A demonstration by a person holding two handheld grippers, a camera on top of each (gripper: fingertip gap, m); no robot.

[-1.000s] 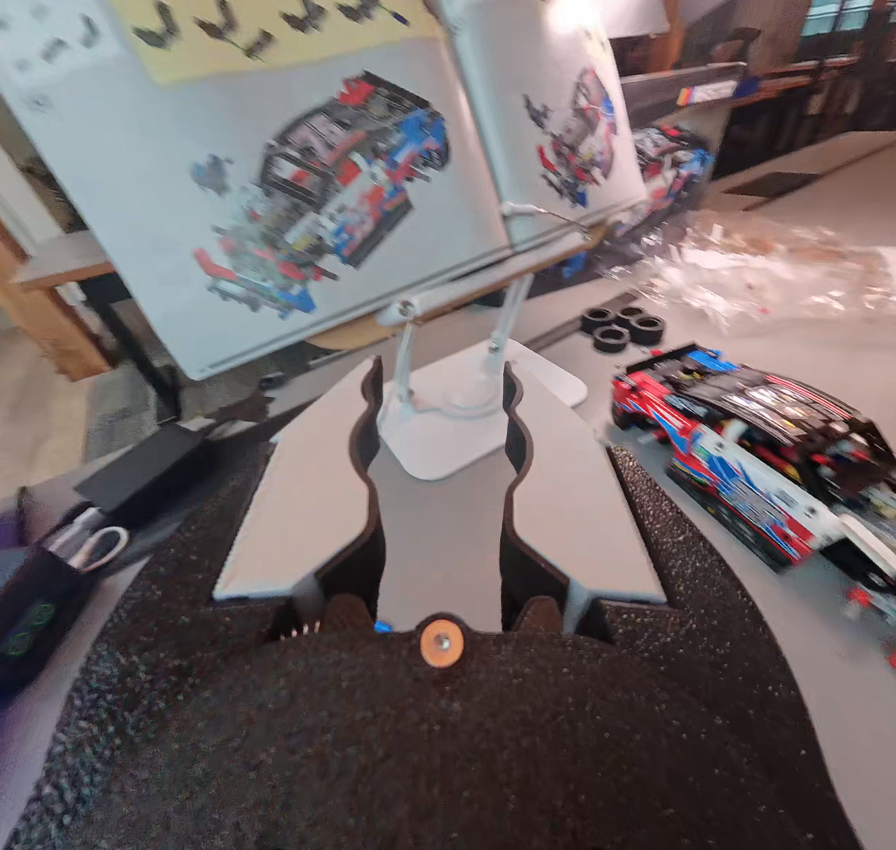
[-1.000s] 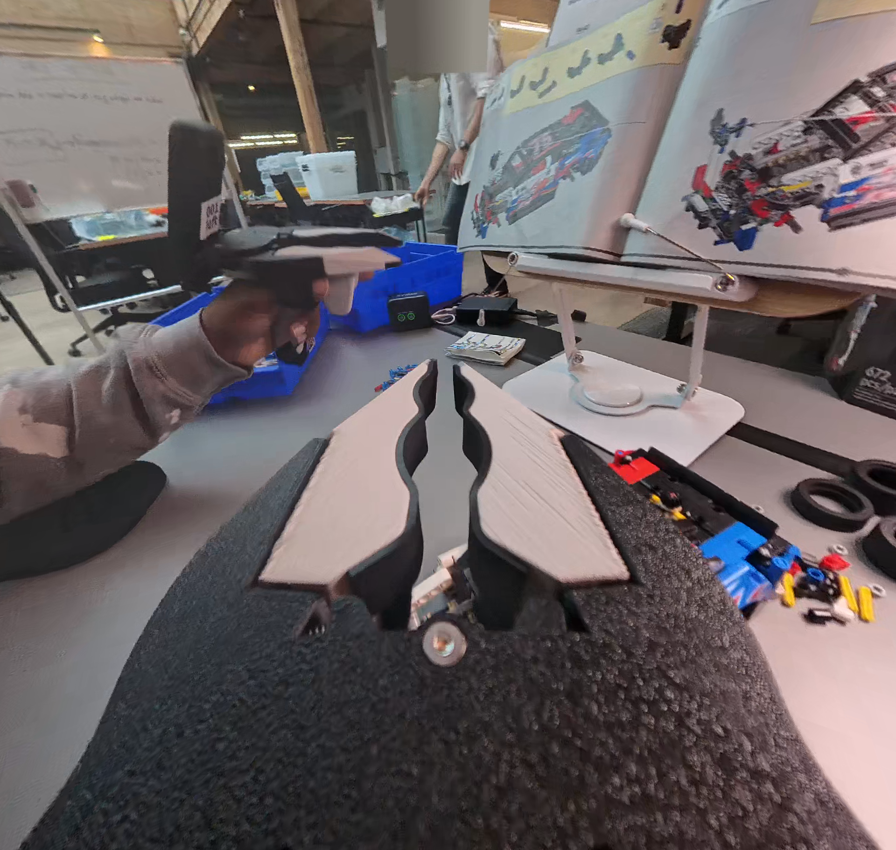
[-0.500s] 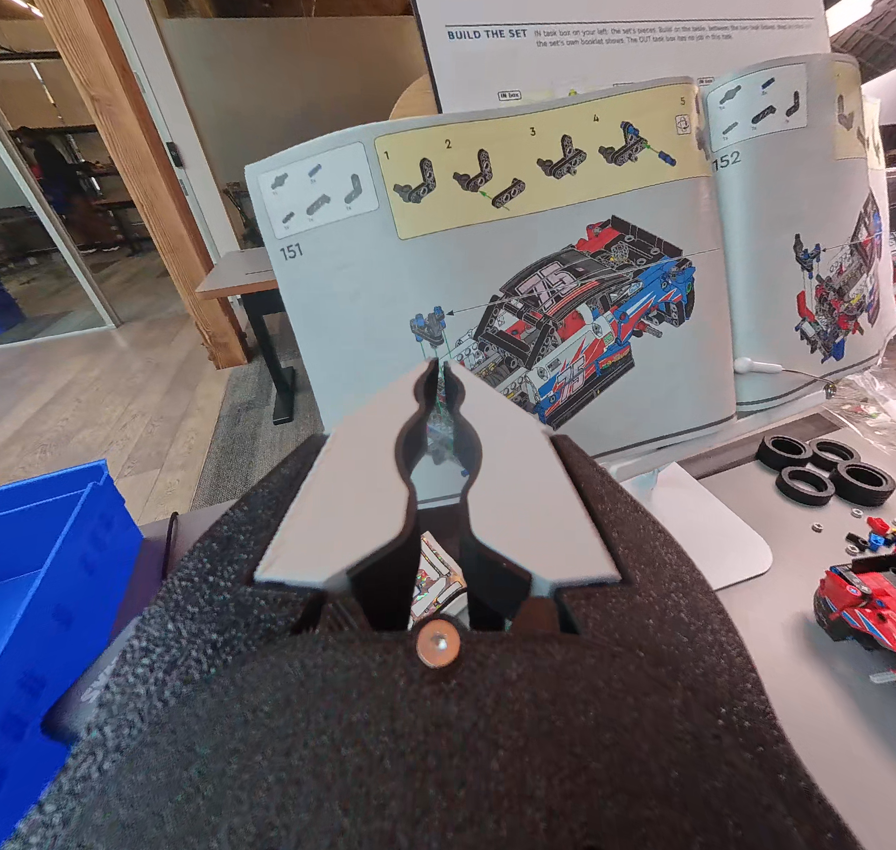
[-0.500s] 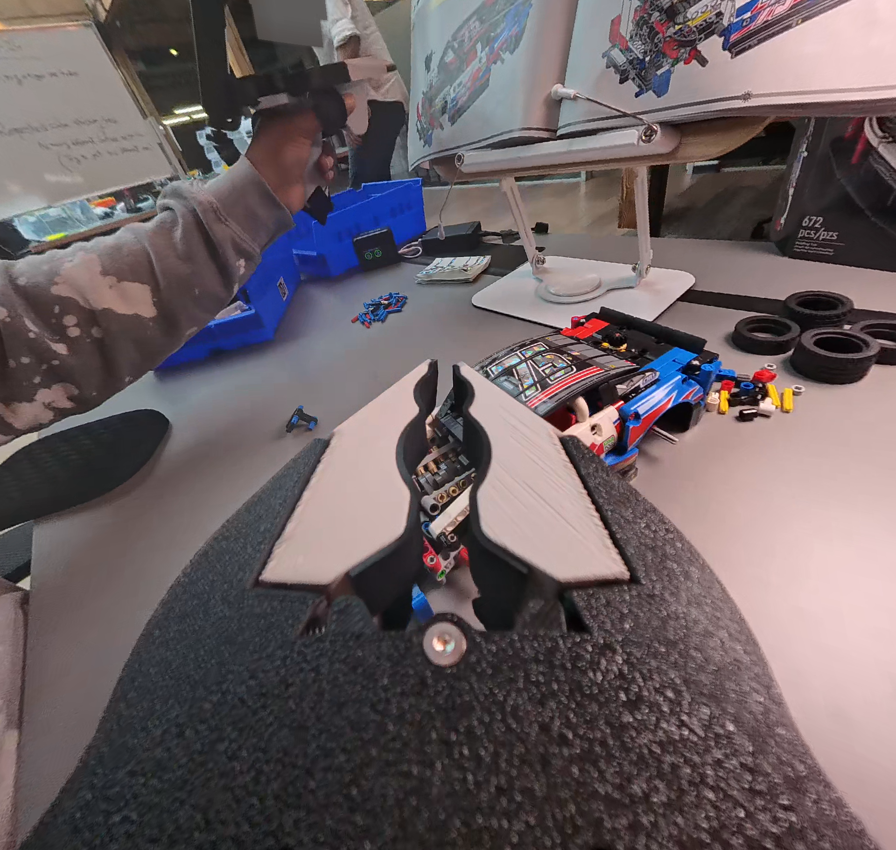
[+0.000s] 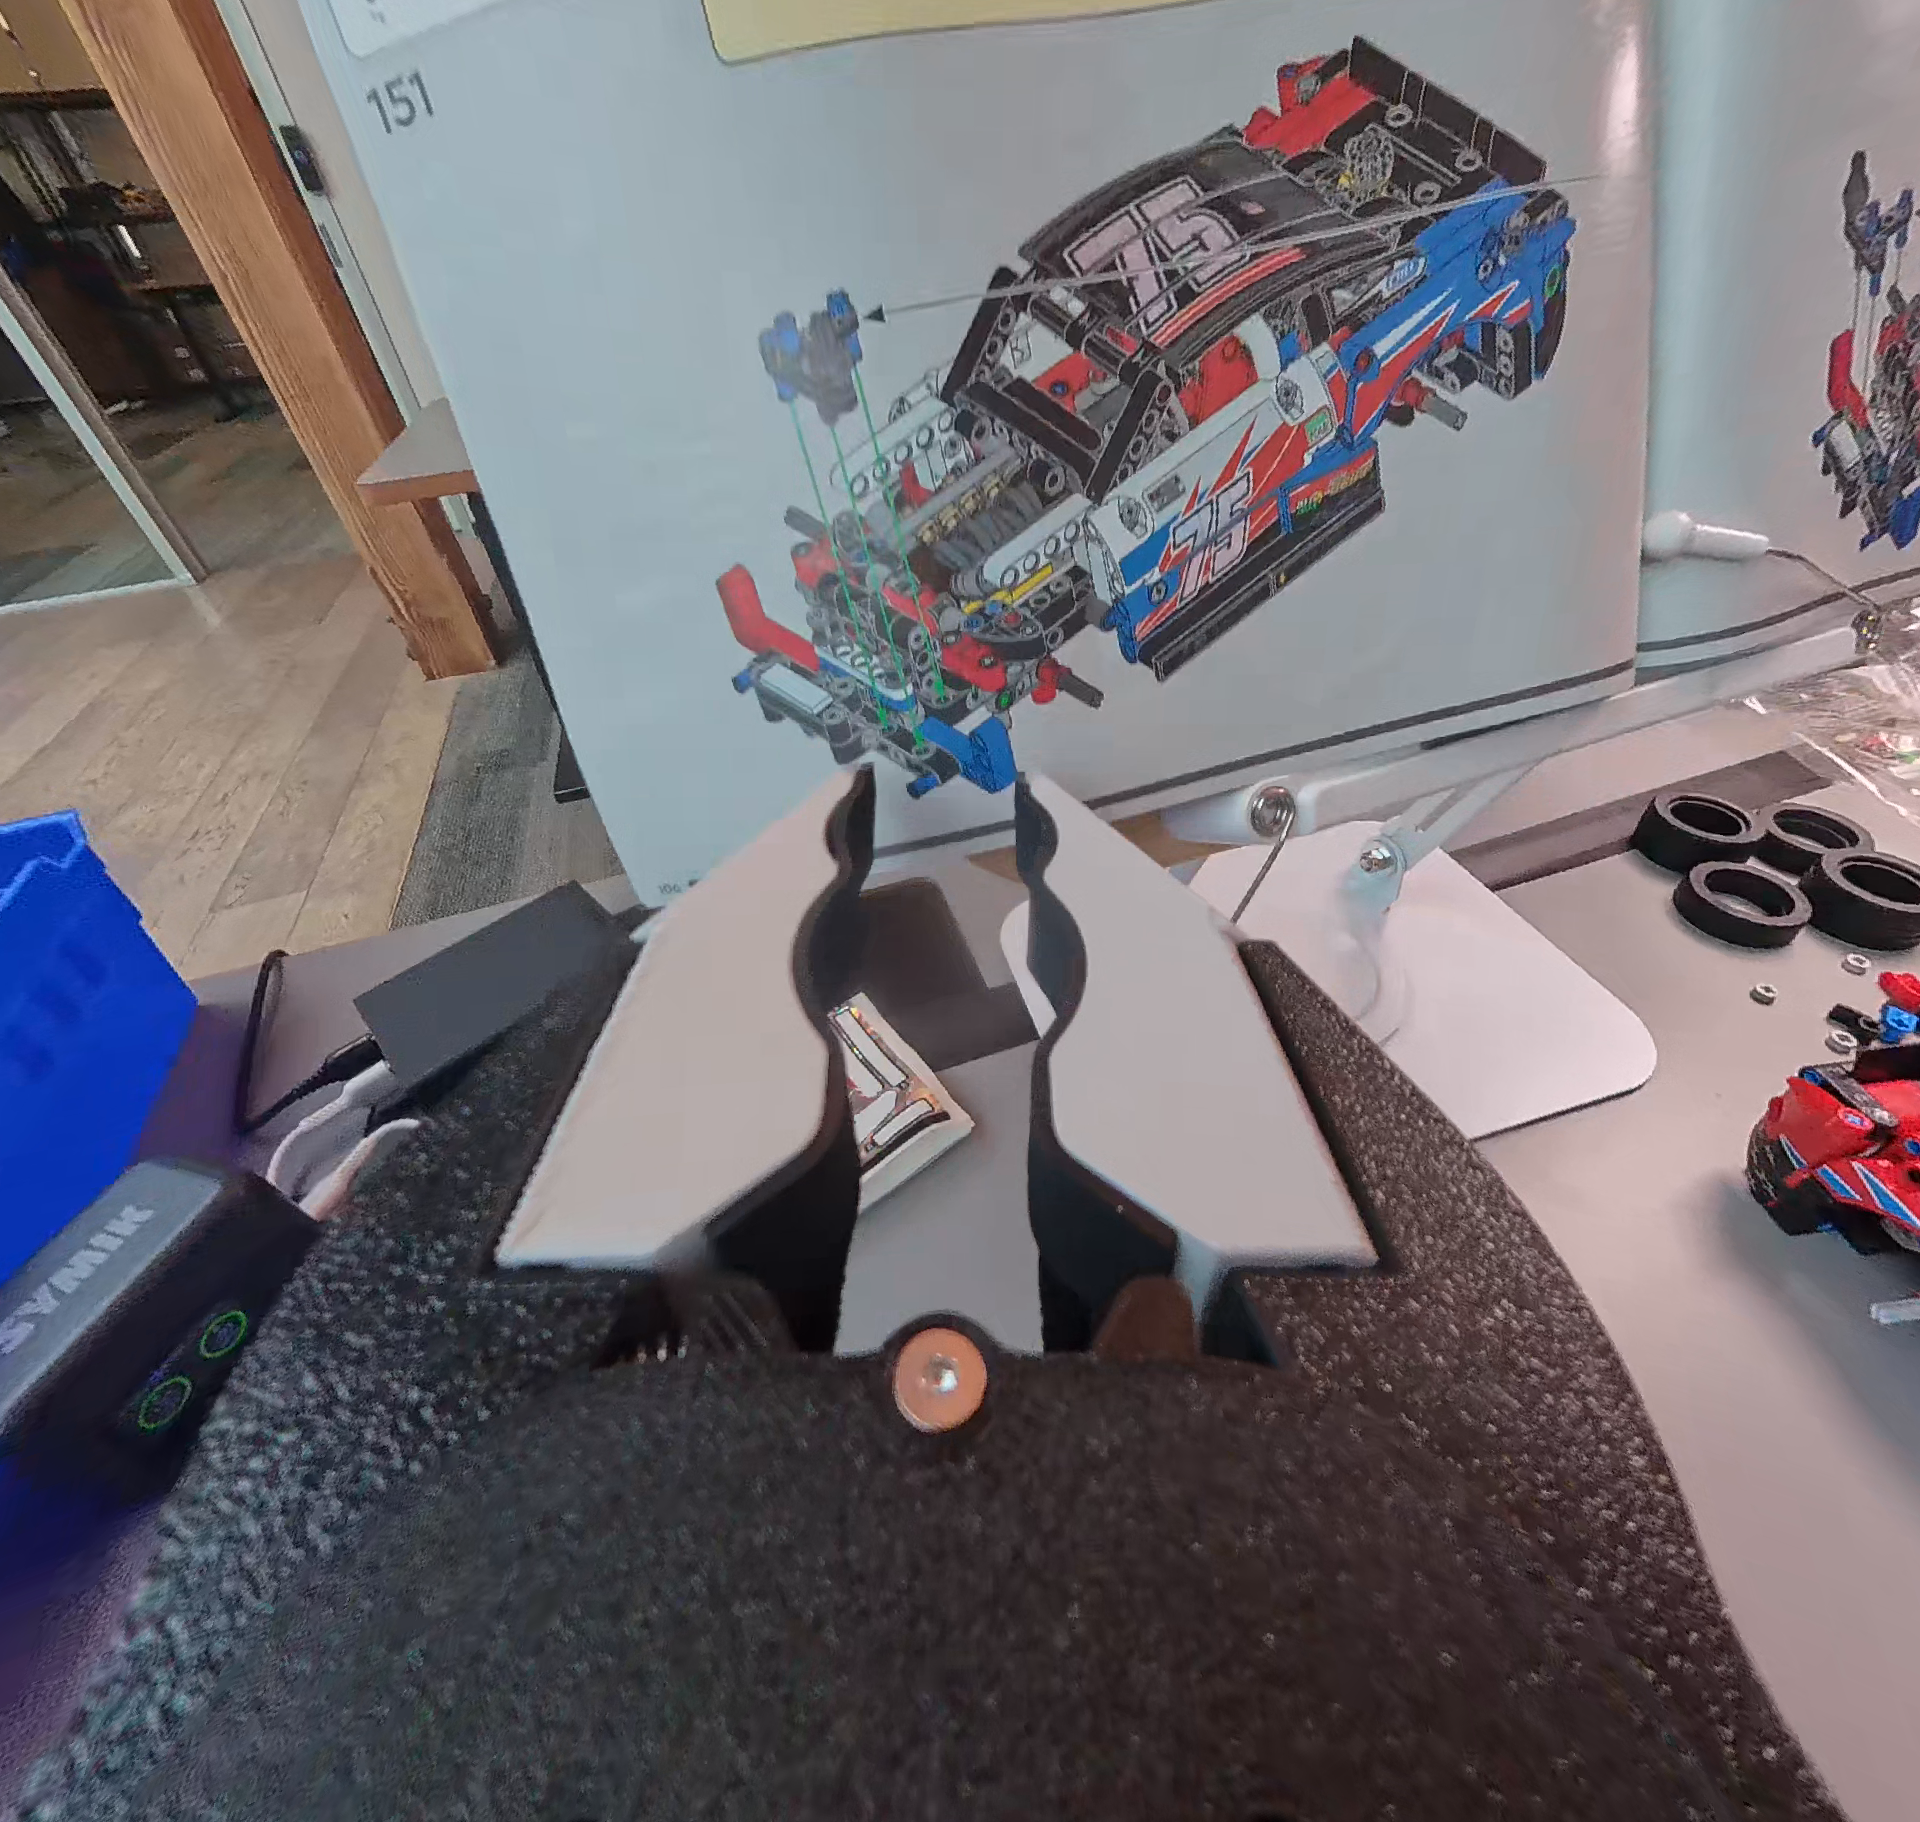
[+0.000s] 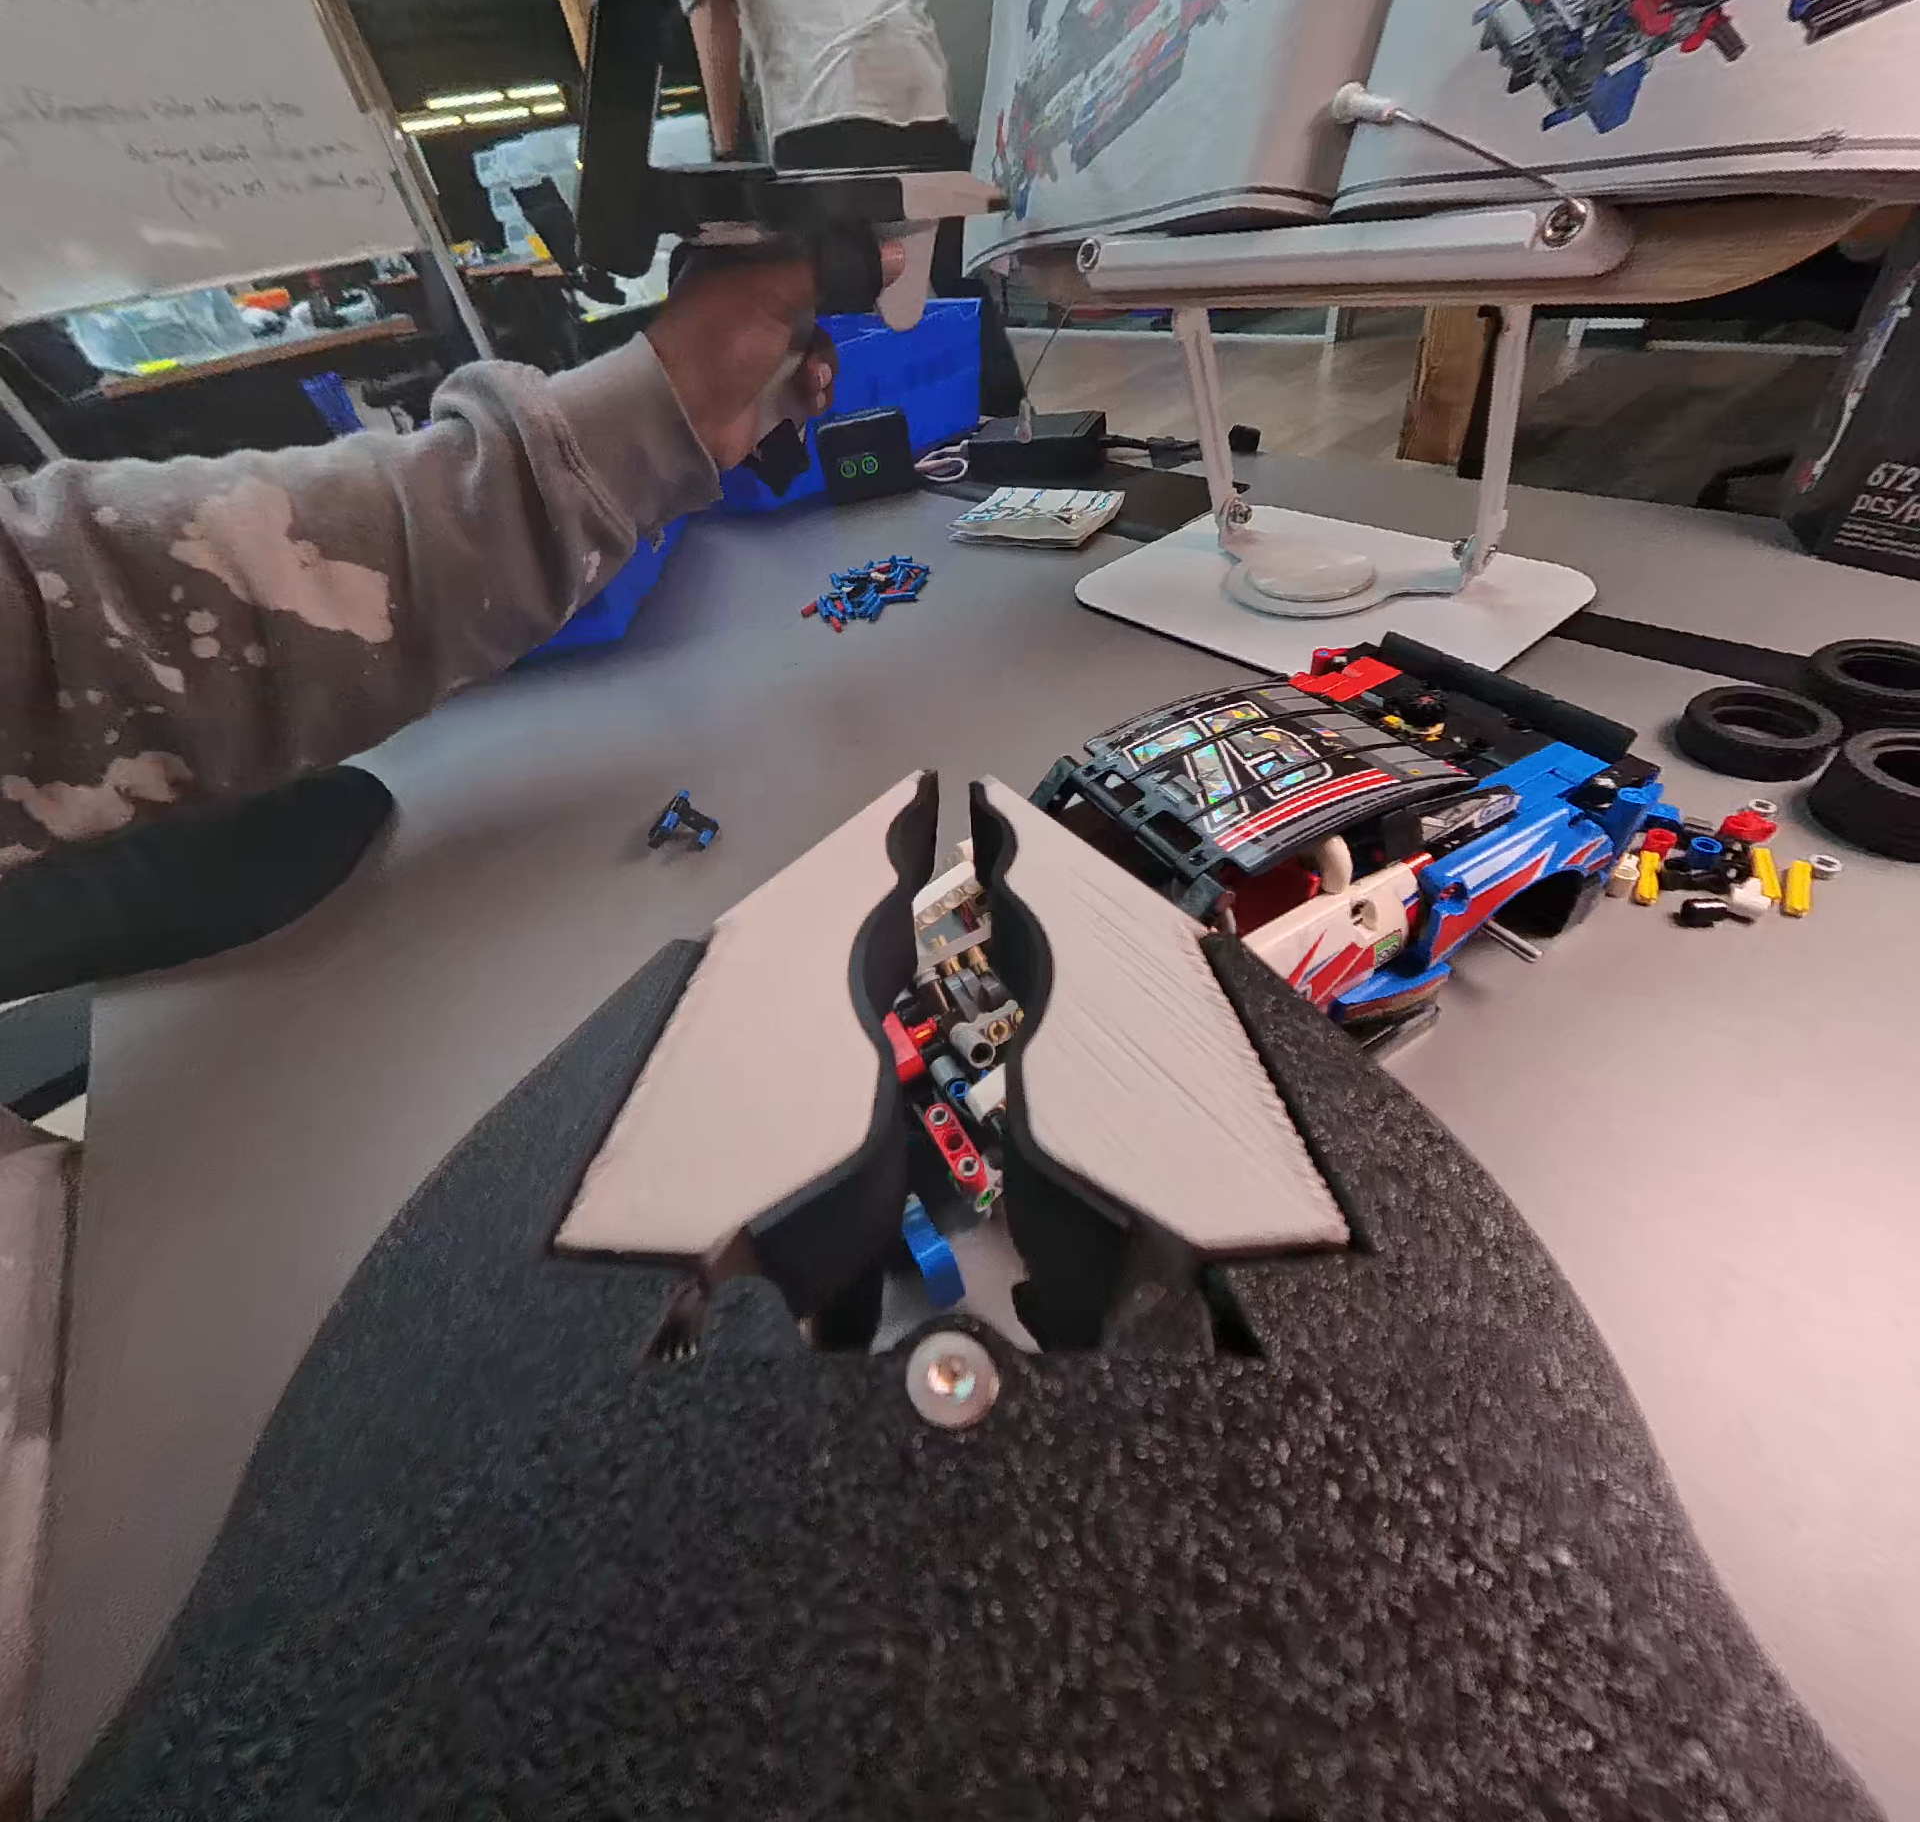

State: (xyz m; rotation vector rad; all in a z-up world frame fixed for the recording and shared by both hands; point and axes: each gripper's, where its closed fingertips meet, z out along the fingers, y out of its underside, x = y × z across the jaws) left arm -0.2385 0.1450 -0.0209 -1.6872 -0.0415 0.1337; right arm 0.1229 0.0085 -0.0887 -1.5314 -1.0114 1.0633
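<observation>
Left wrist view: the left gripper (image 5: 940,801) is held up off the table with its jaws spread and nothing between them, its tips just before the glossy booklet (image 5: 1039,370) on a white metal stand (image 5: 1455,993). A foil sticker sheet (image 5: 894,1097) lies flat below, rubber tyres (image 5: 1787,868) at 2 o'clock.

Right wrist view: the right gripper (image 6: 954,790) has its jaws nearly together, holding nothing, over the nose of the brick car (image 6: 1351,837), which runs off to 2 o'clock. The car looks light, stiff and brittle at its joints; better held by the solid flanks than the thin roof. A small blue-black part (image 6: 681,823) lies at 10 o'clock
</observation>
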